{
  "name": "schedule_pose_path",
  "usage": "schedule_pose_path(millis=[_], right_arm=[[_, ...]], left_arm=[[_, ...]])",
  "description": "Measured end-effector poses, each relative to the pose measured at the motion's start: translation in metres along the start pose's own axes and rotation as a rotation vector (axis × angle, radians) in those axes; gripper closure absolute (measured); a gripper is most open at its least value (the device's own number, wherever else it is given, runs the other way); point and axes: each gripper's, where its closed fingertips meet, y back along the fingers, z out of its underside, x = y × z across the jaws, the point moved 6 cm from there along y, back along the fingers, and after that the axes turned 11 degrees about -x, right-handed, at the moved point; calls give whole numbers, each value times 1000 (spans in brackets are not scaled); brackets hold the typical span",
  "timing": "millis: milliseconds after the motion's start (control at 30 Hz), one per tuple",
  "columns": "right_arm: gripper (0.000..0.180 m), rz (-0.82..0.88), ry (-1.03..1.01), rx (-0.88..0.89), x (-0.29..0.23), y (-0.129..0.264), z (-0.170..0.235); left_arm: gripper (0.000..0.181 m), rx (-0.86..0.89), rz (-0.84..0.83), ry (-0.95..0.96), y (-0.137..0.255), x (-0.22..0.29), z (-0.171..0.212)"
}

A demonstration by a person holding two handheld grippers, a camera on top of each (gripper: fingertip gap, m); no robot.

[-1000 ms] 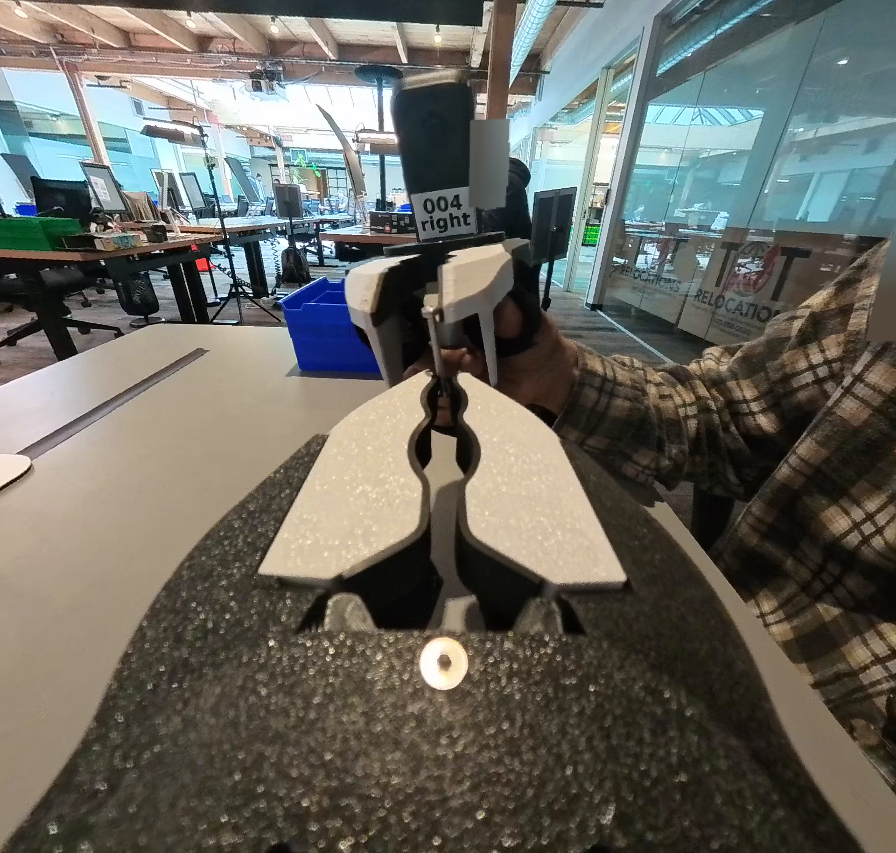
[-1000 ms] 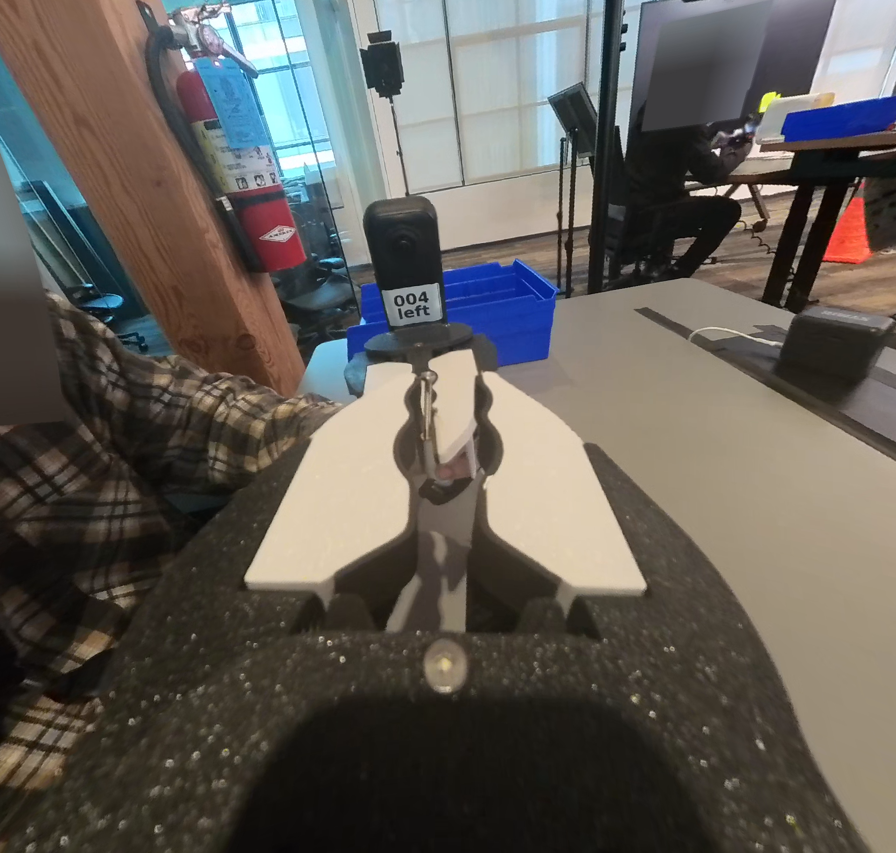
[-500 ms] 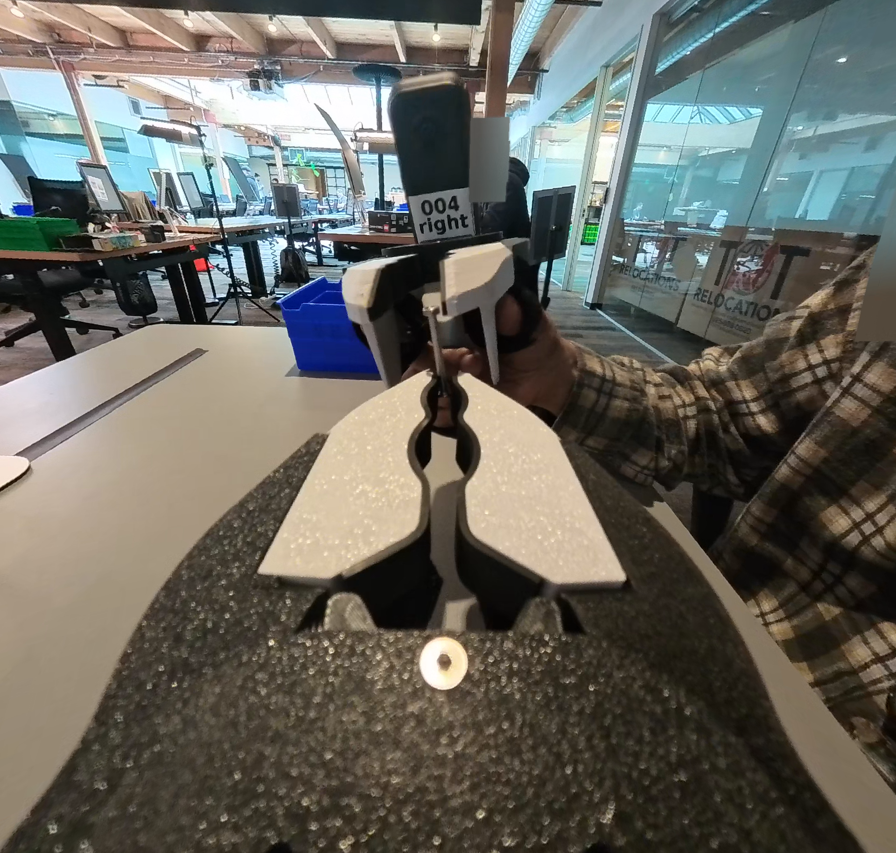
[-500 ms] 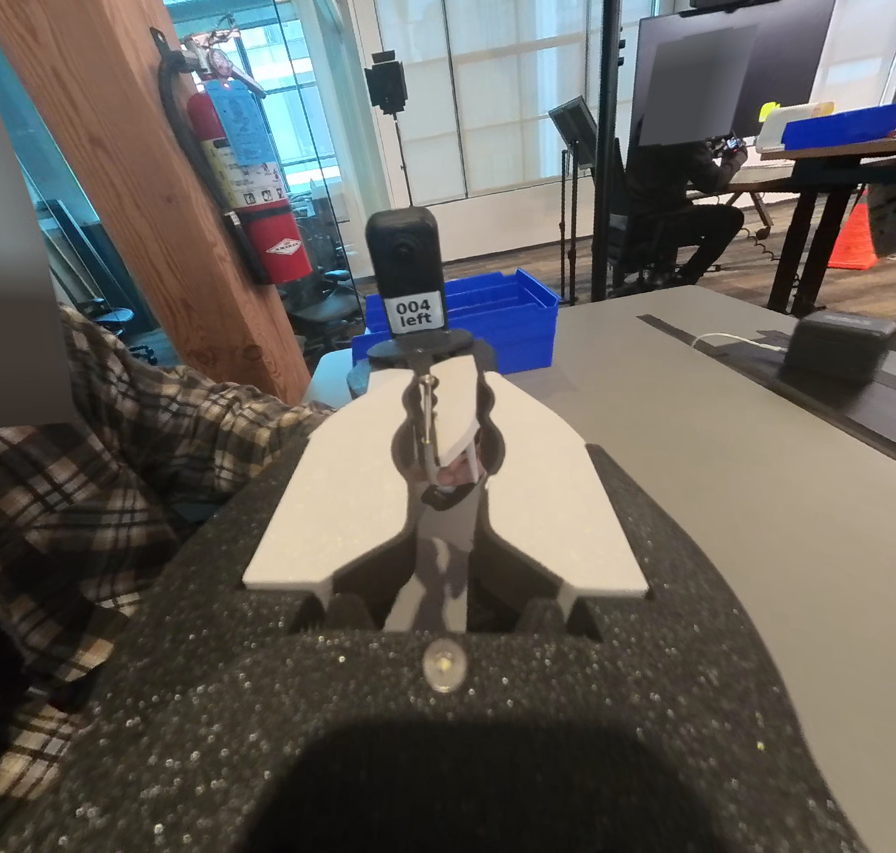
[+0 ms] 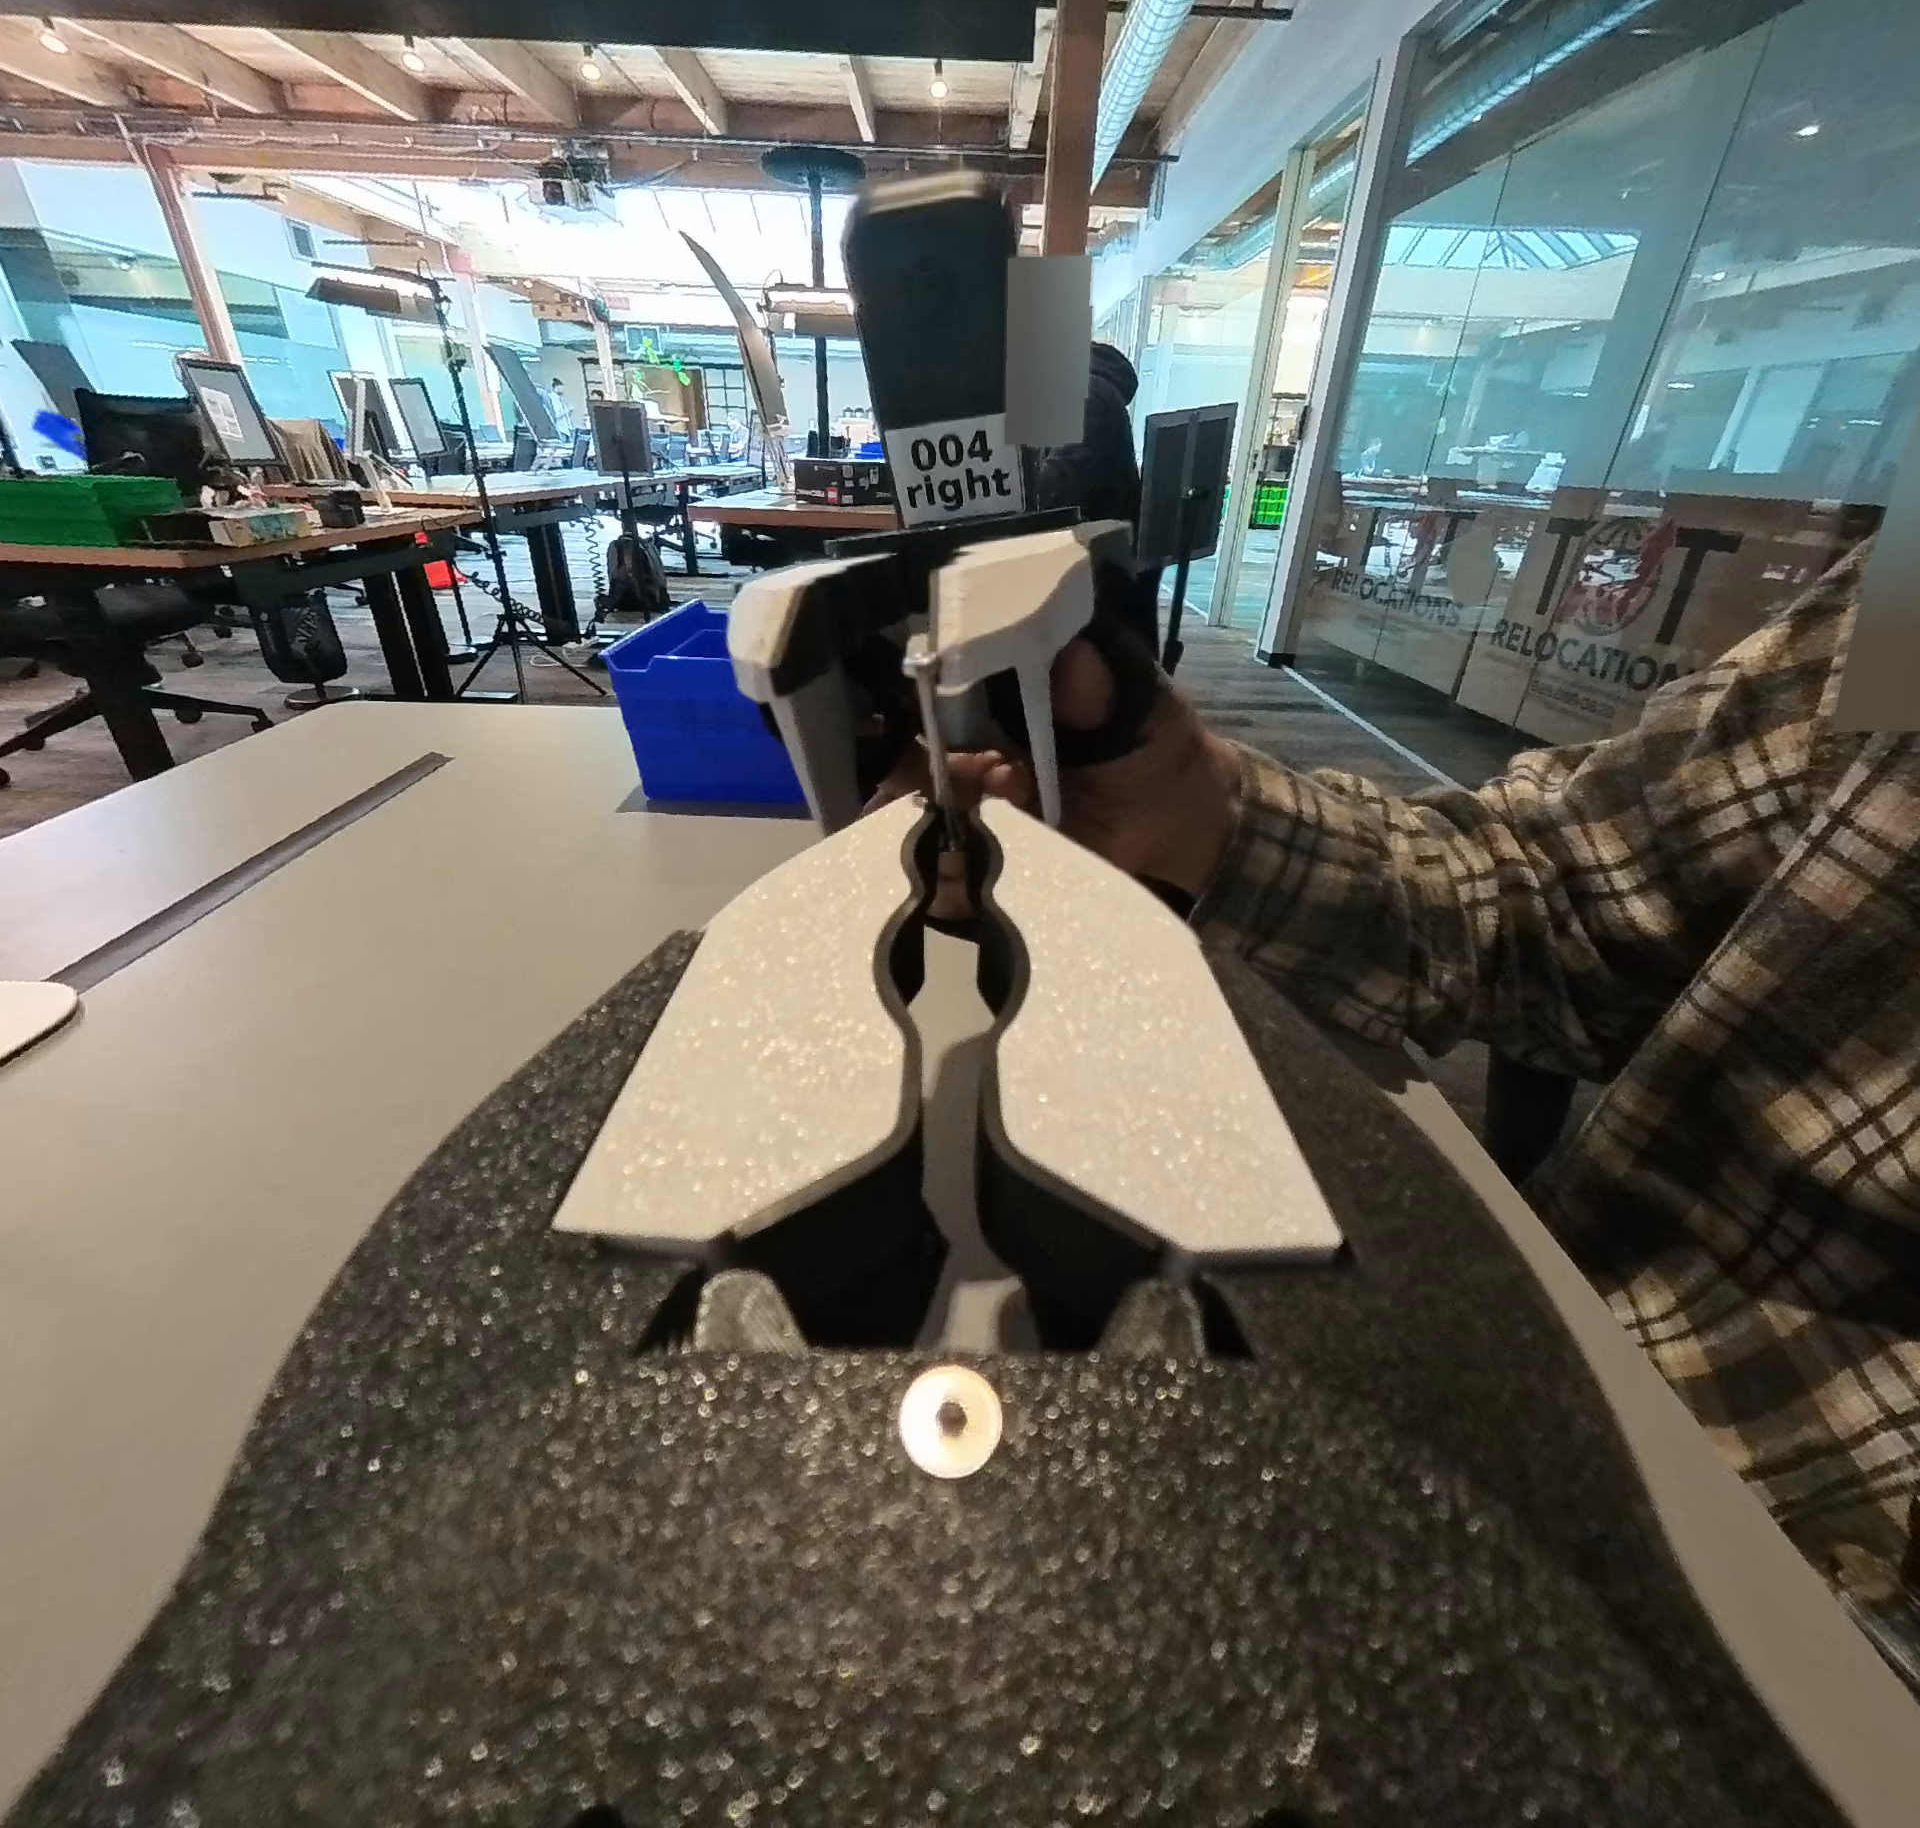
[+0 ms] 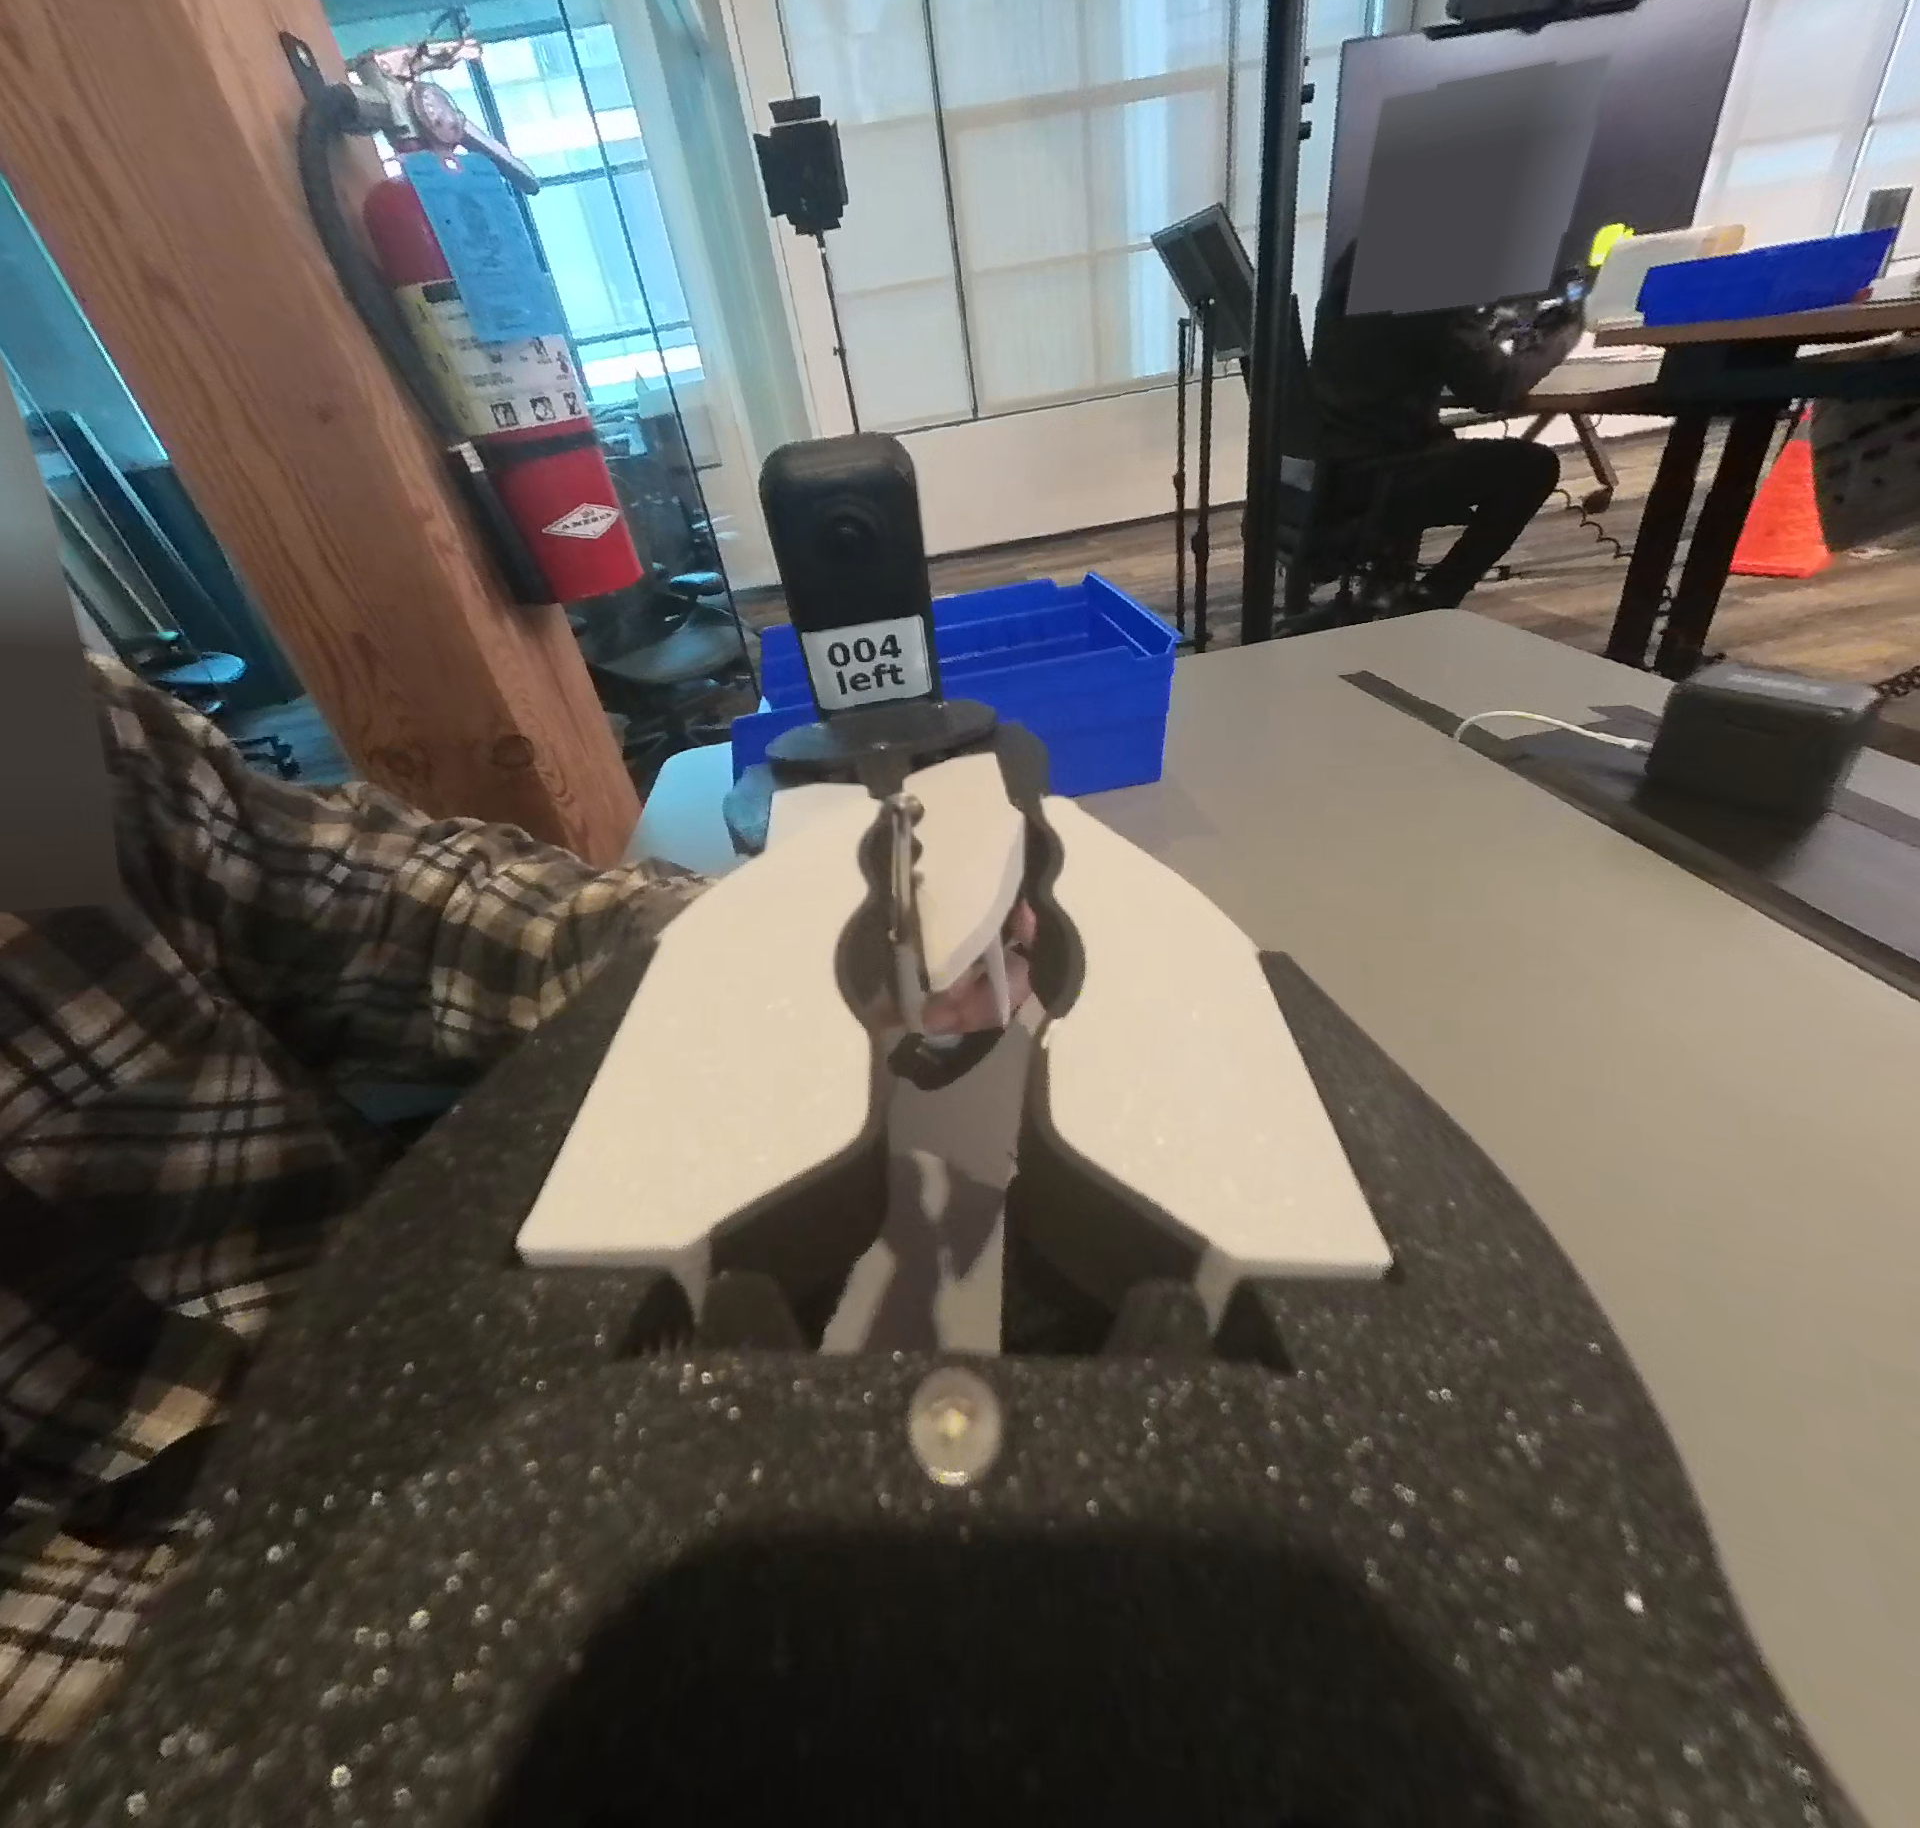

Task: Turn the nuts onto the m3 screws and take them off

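Note:
A long thin metal screw (image 5: 933, 739) stands nearly upright between my two grippers, which face each other above the grey table (image 5: 312, 947). My left gripper (image 5: 951, 820) is shut on the screw's lower end. My right gripper (image 5: 925, 677) is shut on its wider top end. In the right wrist view the screw (image 6: 909, 905) runs down from my right gripper's tips (image 6: 912, 810), and a white finger (image 6: 977, 885) of the left gripper shows through the gap behind it. I cannot tell whether the wider end is a nut or the screw head.
A blue bin (image 5: 696, 729) stands at the table's far edge and also shows in the right wrist view (image 6: 1039, 677). A black box (image 6: 1756, 750) with a white cable sits on the table's dark strip. A hand and plaid sleeve (image 5: 1455, 926) hold the right gripper. My two grippers' fingertips are within a few centimetres of each other.
The right gripper has rolled a little about the screw, its camera leaning over. The left gripper has stayed still, shut on the lower end.

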Motion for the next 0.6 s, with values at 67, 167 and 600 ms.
schedule_pose_path(millis=[67,167,600], right_arm=[[157,6,-1,7,1,3,0],[156,-2,7,4,-1,2,0],[162,61,38,-40,-12,-11,-2]], left_arm=[[177,4,1,2,1,0,0],[177,1,1,0,0,0,0],[177,-6,-15,2,0,-2,1]])
